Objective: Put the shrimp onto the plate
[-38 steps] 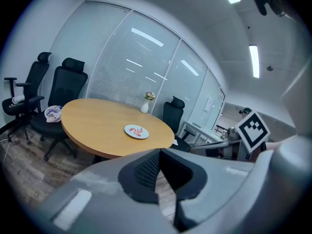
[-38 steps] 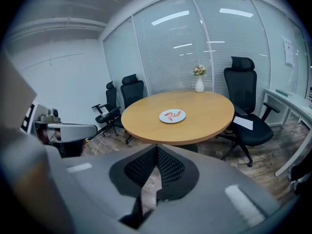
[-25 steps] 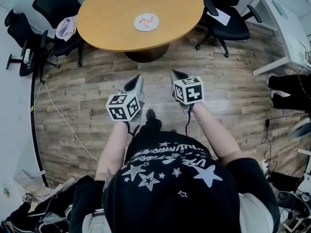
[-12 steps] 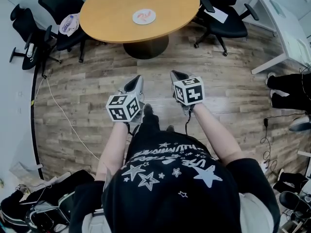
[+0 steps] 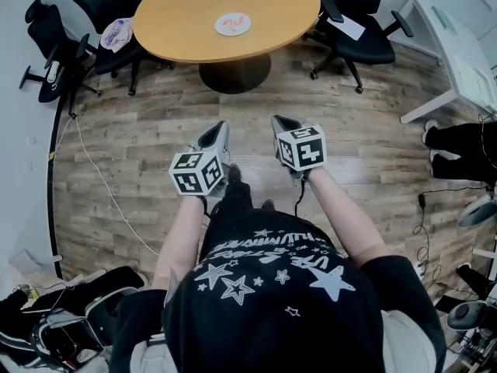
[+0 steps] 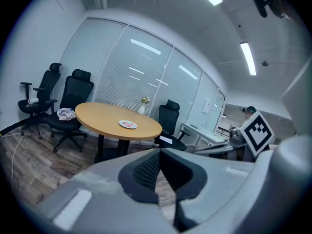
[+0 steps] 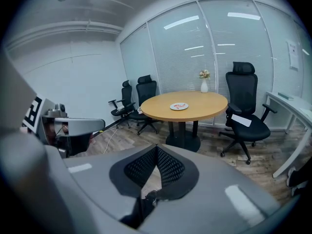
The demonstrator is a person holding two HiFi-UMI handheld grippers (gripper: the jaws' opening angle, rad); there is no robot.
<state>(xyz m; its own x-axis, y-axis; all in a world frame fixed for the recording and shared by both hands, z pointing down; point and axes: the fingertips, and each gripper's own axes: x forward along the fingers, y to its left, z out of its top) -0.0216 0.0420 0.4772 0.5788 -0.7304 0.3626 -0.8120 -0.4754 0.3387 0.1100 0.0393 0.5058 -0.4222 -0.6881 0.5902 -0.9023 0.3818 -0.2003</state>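
A white plate (image 5: 232,24) with orange-red shrimp on it lies on the round wooden table (image 5: 178,29), far ahead of me. The same plate (image 6: 128,125) (image 7: 179,106) shows small in both gripper views. My left gripper (image 5: 220,128) and right gripper (image 5: 279,121) are held side by side close to my body, above the wood floor and well short of the table. In the left gripper view the left gripper (image 6: 160,151) has its jaws closed tip to tip on nothing. The right gripper (image 7: 156,147) looks the same in its own view.
Black office chairs (image 5: 369,33) ring the table; one holds a bundled cloth (image 5: 116,33), another a sheet of paper (image 5: 347,26). A white vase (image 7: 204,86) stands on the table's far side. A white desk (image 5: 458,53) is at the right, and cables (image 5: 93,185) trail across the floor at the left.
The table and plate have slid slightly upward in the head view. Both grippers keep their place in front of my body, still shut.
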